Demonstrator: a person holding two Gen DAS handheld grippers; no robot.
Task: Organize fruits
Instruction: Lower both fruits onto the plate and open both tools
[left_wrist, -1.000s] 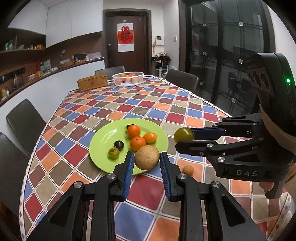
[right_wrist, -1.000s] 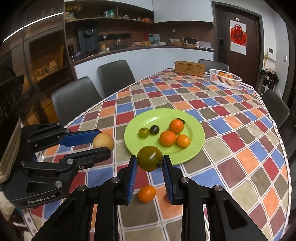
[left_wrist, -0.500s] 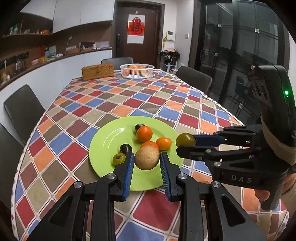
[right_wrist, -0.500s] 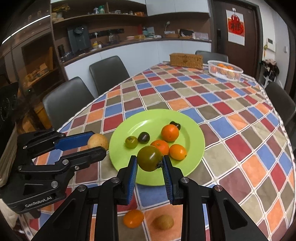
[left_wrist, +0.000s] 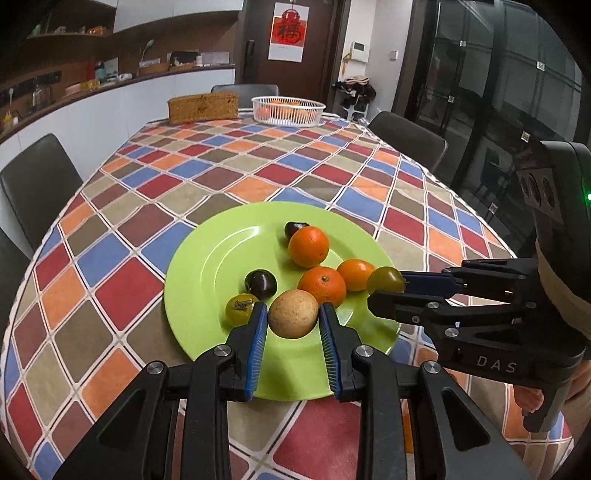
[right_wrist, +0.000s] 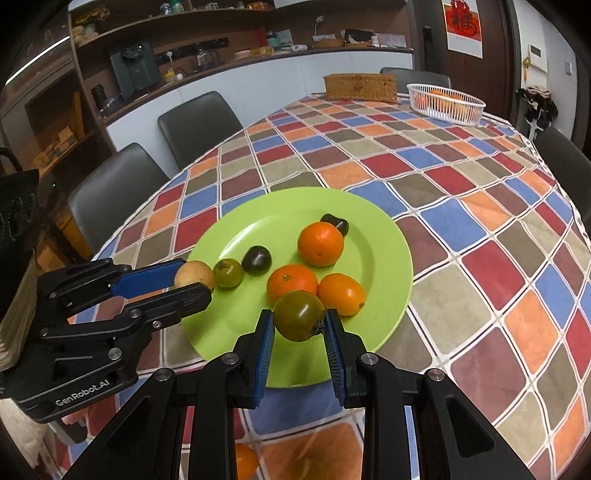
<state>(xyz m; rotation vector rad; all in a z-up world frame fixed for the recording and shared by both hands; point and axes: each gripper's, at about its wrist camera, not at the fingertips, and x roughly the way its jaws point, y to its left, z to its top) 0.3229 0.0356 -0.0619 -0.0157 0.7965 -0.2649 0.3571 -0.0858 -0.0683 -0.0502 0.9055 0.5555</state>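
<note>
Left wrist view shows the left gripper (left_wrist: 293, 319) closed on a tan, matte round fruit (left_wrist: 293, 313), pinched across its widest part and held over the near side of the green plate (left_wrist: 207, 258). From the right wrist view, the right gripper (right_wrist: 300, 320) clamps a green tomato (right_wrist: 300, 314) the same way, above the plate's near rim; whether either fruit touches the plate I cannot tell.

The tan fruit looks firm and dry-skinned, so the ribbed blue pads should hold it without much squeeze. The tomato is likely softer, with smooth, glossy skin: a light clamp at its equator seems safest, since a hard pinch could bruise or split it and a grip off-centre could let it squirt out.

Both are round and will probably roll once released. On the plate already lie two oranges (right_wrist: 320, 243), a smaller orange fruit (right_wrist: 341, 293), two dark plums (right_wrist: 257, 259) and another green tomato (right_wrist: 229, 272), so a gap between these neighbours would steady each fruit. One small orange fruit (right_wrist: 244, 461) lies on the checked table (right_wrist: 480, 229) below the right gripper.
</note>
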